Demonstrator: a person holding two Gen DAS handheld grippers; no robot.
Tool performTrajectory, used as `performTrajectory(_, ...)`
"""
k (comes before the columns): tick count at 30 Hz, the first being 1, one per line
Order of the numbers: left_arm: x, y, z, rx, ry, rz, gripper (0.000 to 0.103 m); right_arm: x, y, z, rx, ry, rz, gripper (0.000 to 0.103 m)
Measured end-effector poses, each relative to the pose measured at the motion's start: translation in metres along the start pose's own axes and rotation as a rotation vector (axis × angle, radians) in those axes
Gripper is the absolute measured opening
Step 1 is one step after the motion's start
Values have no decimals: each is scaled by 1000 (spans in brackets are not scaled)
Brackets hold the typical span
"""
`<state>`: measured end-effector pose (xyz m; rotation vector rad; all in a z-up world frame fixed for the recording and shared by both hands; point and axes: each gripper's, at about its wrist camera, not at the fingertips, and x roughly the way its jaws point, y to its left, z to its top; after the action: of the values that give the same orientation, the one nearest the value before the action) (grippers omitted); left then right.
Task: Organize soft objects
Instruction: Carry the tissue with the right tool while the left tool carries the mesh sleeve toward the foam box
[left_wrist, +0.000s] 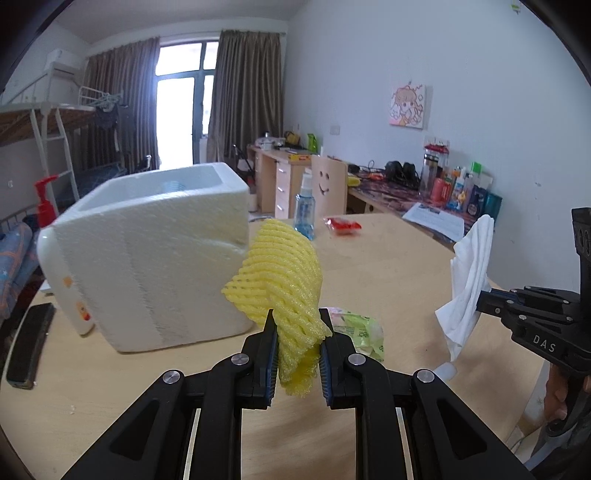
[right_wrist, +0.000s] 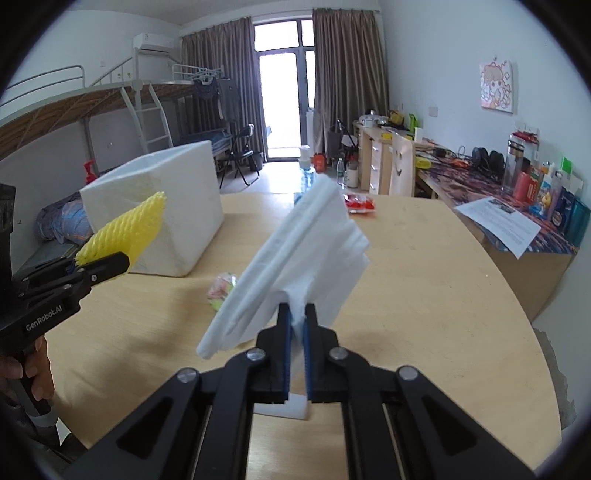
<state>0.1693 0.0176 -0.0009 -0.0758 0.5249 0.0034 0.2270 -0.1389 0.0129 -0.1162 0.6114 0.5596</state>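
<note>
My left gripper (left_wrist: 297, 325) is shut on a yellow foam fruit net (left_wrist: 280, 273) and holds it above the table, just right of the white foam box (left_wrist: 147, 254). The net also shows in the right wrist view (right_wrist: 129, 229). My right gripper (right_wrist: 300, 314) is shut on a stack of white tissues (right_wrist: 295, 258), held above the table; it shows in the left wrist view (left_wrist: 469, 277) at the right. A green and pink soft packet (left_wrist: 358, 332) lies on the table between the grippers.
The round wooden table (right_wrist: 424, 280) also carries a clear spray bottle (left_wrist: 304, 206), a red packet (left_wrist: 341, 225), a black remote (left_wrist: 29, 343) at the left and a small white block (right_wrist: 291, 406). A cluttered desk (right_wrist: 498, 192) stands at the right.
</note>
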Motion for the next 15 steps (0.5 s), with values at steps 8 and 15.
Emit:
performTrajectory(8, -22, 19, 5, -5, -41, 42, 20, -3, 18, 10, -26, -40, 41, 8)
performTrajectory(15, -37, 40, 9, -13, -71, 74, 20, 2, 37, 22, -36, -74, 90, 8)
